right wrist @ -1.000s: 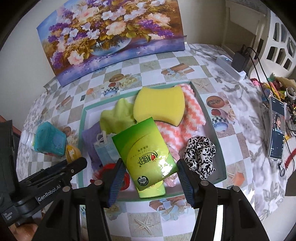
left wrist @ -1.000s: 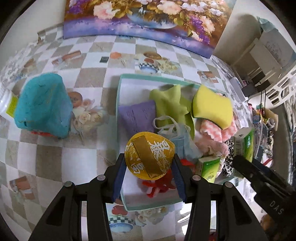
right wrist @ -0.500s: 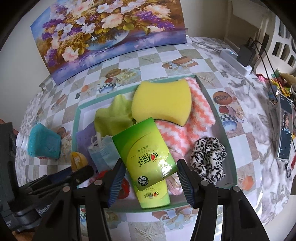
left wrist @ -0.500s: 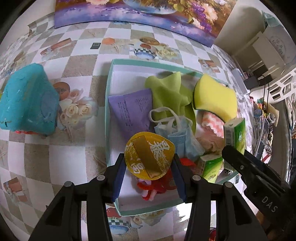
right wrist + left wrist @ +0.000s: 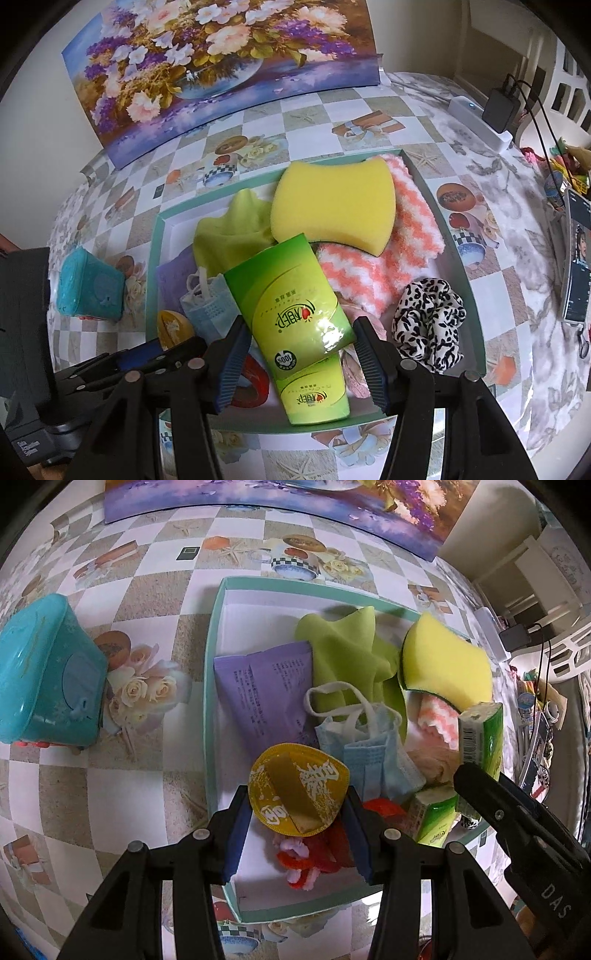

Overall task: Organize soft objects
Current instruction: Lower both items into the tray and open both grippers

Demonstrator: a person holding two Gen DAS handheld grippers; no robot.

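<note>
Clamping a round yellow pad [image 5: 298, 789] between its blue fingers [image 5: 236, 834], the left gripper [image 5: 297, 830] hung over the near end of the tray [image 5: 212, 686]. Under the pad lay a red and pink fuzzy piece [image 5: 314, 853]. Just ahead of the fingertips sat a blue mask [image 5: 369, 757] with its white loops up, and beyond it a purple packet [image 5: 266, 690] to the left and a green cloth [image 5: 351, 657] further on. A yellow sponge [image 5: 447, 664] lay ahead and to the right, resting on a pink-and-white cloth [image 5: 436, 720].

The right gripper [image 5: 299, 354] held a green tissue pack [image 5: 291, 306] tight between its jaws, tilted and raised above a second pack [image 5: 314, 395] lying in the tray's near edge [image 5: 332, 424]. A leopard scrunchie [image 5: 428, 325] sat just right of its right finger, inside the tray. The sponge [image 5: 332, 206] and pink-and-white cloth [image 5: 406, 240] lay ahead of it, the green cloth [image 5: 229, 232] and mask [image 5: 210, 306] ahead to the left. The pad [image 5: 171, 326] showed at the far left with the left gripper [image 5: 147, 358] around it.

Outside the tray, well left of both grippers, a teal box [image 5: 48, 672] stood on the checked tablecloth [image 5: 129, 782]. A flower painting [image 5: 221, 62] leaned at the table's far edge, and a phone [image 5: 576, 269] lay far to the right.
</note>
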